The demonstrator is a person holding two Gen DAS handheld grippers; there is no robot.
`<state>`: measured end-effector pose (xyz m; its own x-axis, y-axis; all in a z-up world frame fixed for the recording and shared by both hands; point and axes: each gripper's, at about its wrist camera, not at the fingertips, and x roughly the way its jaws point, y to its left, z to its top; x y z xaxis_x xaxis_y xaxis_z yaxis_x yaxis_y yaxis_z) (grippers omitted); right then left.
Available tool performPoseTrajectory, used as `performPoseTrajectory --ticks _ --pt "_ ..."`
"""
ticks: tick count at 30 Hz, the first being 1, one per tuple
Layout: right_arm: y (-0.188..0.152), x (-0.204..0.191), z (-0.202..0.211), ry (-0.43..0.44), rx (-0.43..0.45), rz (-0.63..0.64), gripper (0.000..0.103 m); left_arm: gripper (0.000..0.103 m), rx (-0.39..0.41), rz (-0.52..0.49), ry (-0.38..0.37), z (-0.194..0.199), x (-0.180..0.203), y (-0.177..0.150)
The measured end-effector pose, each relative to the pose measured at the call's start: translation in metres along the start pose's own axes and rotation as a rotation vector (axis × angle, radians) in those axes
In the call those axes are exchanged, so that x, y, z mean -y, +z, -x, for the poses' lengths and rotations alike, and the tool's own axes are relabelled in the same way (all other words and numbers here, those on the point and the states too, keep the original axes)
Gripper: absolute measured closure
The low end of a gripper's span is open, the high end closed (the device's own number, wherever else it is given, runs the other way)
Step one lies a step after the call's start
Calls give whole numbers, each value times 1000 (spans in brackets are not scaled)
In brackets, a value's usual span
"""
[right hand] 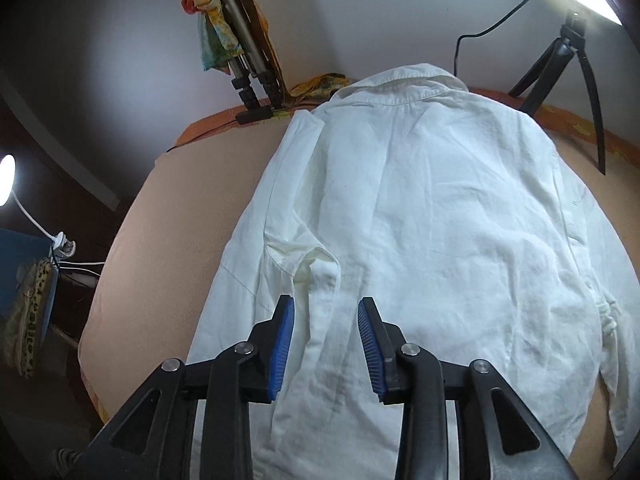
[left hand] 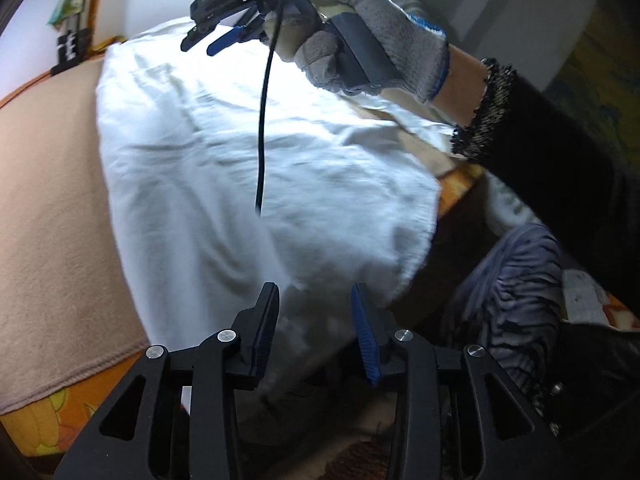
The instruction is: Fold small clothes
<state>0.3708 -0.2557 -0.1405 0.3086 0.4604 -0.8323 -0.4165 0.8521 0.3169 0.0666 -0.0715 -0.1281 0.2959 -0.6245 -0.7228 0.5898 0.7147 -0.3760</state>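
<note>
Your left gripper (left hand: pixel 316 296) and right gripper (right hand: pixel 326 310) both hang spread over the white shirt (right hand: pixel 420 220); tripod legs (right hand: pixel 256 80) stand at eleven o'clock beyond its collar.

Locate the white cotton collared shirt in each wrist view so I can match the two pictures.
Left wrist: white cotton collared shirt fills the centre, running from the left gripper to the right gripper.
Right wrist: shirt lies back-up, collar at top centre, beyond the right gripper.
Shared landmark: beige blanket under it.
</note>
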Motion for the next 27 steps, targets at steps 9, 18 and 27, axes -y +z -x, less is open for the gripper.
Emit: performPoseTrajectory --ticks 9,18,27 --pt "-62 1 95 80 41 69 64 67 132 -16 -35 53 1 -1" --pt "-156 -40 93 200 -67 132 64 67 167 48 183 61 -49 17" --pt "-203 -52 33 212 -141 100 66 67 115 2 299 41 -78 30"
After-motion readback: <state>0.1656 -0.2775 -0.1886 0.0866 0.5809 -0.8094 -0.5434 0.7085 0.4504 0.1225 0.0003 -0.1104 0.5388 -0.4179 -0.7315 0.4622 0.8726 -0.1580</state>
